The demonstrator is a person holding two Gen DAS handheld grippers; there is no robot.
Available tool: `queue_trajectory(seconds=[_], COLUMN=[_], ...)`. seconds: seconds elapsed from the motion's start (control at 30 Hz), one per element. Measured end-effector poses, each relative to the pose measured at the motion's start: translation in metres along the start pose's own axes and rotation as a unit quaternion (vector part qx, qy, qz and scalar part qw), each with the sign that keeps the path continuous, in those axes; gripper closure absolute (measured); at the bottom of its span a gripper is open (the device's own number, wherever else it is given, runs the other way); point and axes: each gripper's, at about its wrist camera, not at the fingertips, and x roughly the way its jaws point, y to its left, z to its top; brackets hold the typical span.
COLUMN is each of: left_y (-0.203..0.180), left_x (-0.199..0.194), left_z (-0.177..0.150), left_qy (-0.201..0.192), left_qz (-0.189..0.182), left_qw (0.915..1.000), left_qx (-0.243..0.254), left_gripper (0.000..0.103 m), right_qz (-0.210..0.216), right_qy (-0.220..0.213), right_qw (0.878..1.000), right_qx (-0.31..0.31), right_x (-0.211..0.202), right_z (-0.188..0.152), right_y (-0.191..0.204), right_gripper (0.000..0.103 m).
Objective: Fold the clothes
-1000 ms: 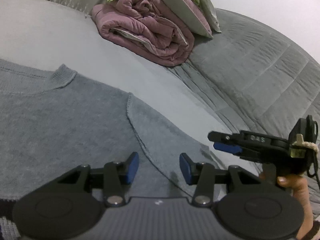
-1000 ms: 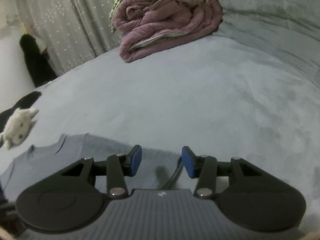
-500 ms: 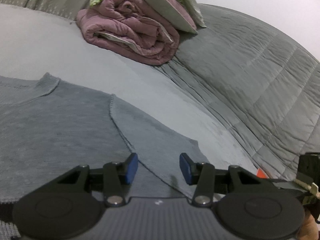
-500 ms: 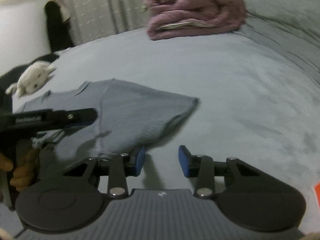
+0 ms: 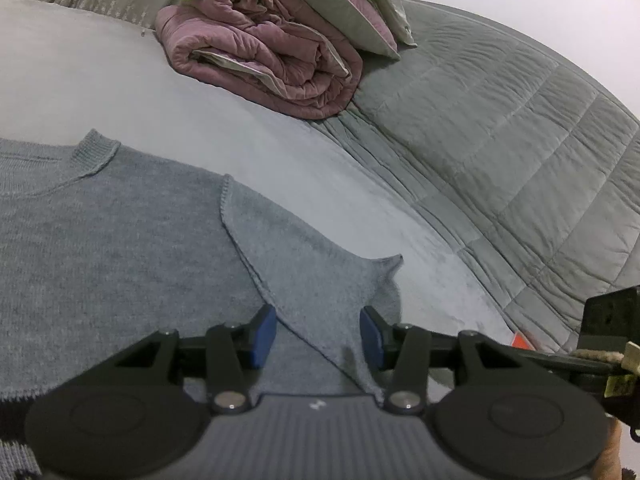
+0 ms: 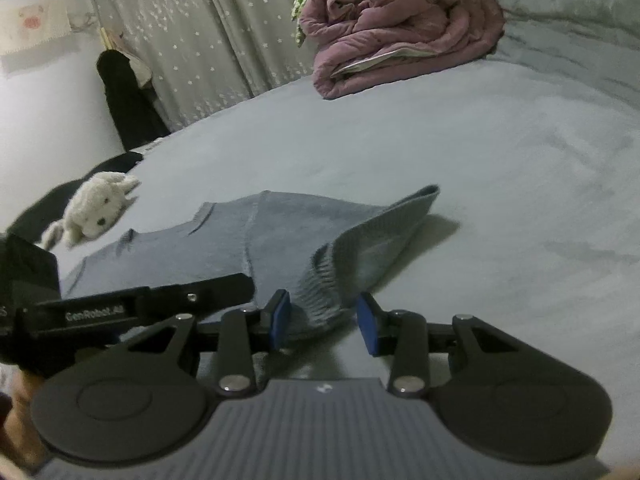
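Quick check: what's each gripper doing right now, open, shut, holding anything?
Left gripper: open, jaws apart over the grey sweater, gripping nothing.
Right gripper: open, sleeve cuff lies between the jaws, not pinched.

Matt grey knit sweater, ribbed cuff

Sweater lies flat on my bed, collar away from me. Its sleeve lies out toward the right, cuff raised off the bed. Rolled quilt sits behind it at the far end, pillows stacked on top. Plush toy lies left of the sweater. Curtain hangs behind the bed.
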Motion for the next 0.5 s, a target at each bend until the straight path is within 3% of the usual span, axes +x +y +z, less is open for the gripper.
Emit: queue_trajectory(seconds=[0.1,0.17,0.2,0.23,0.4,0.5], left_y=[0.000,0.000,0.000,0.000,0.000,0.000], left_x=[0.000,0.000,0.000,0.000,0.001,0.001], left_z=[0.000,0.000,0.000,0.000,0.000,0.000], left_qy=[0.001,0.001,0.001,0.001,0.002,0.003], left_qz=[0.000,0.000,0.000,0.000,0.000,-0.001], left_qw=[1.0000,1.0000,1.0000,1.0000,1.0000,1.0000], left_qx=[0.000,0.000,-0.001,-0.001,-0.002,-0.002], left_gripper=[0.055,0.055,0.055,0.055,0.055,0.055], right_qz=[0.015,0.020,0.021,0.022,0.013,-0.019], right_qy=[-0.004,-0.004,-0.003,-0.002,-0.039,-0.013], right_qw=[1.000,1.000,1.000,0.999,0.999,0.999], right_qx=[0.014,0.020,0.021,0.023,0.025,0.023], right_x=[0.001,0.001,0.000,-0.001,-0.036,-0.037], right_z=[-0.003,-0.005,-0.006,-0.005,-0.008,-0.015], right_y=[-0.001,-0.002,-0.003,-0.003,-0.006,-0.010], right_gripper=[0.062,0.075,0.087,0.090,0.092,0.093])
